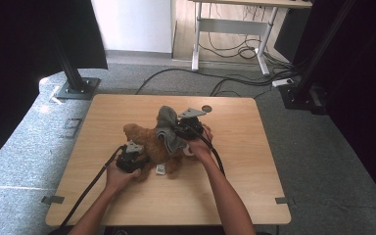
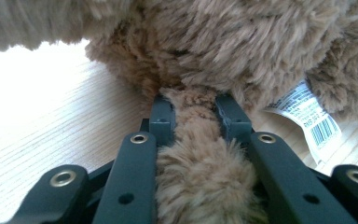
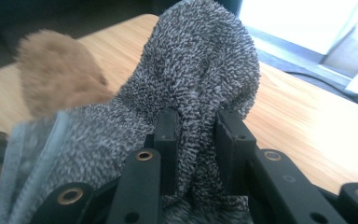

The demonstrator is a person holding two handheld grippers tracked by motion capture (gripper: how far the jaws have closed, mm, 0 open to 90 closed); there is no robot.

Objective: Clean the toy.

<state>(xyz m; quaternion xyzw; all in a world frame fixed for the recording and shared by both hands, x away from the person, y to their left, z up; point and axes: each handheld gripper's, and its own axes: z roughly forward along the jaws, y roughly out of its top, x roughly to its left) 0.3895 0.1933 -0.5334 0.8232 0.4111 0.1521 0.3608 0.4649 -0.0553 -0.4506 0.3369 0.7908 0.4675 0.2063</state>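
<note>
While the left gripper (image 2: 193, 123) pinches a limb of the brown plush toy (image 1: 149, 144) lying mid-table (image 1: 103, 196), the right gripper (image 3: 198, 126) holds a grey sock (image 3: 200, 60) above the toy, apparently dressing it, which next needs lining the sock up.

Grey carpet (image 1: 323, 161), white-legged desk (image 1: 235, 24), floor cables (image 1: 235, 81), daylight
</note>
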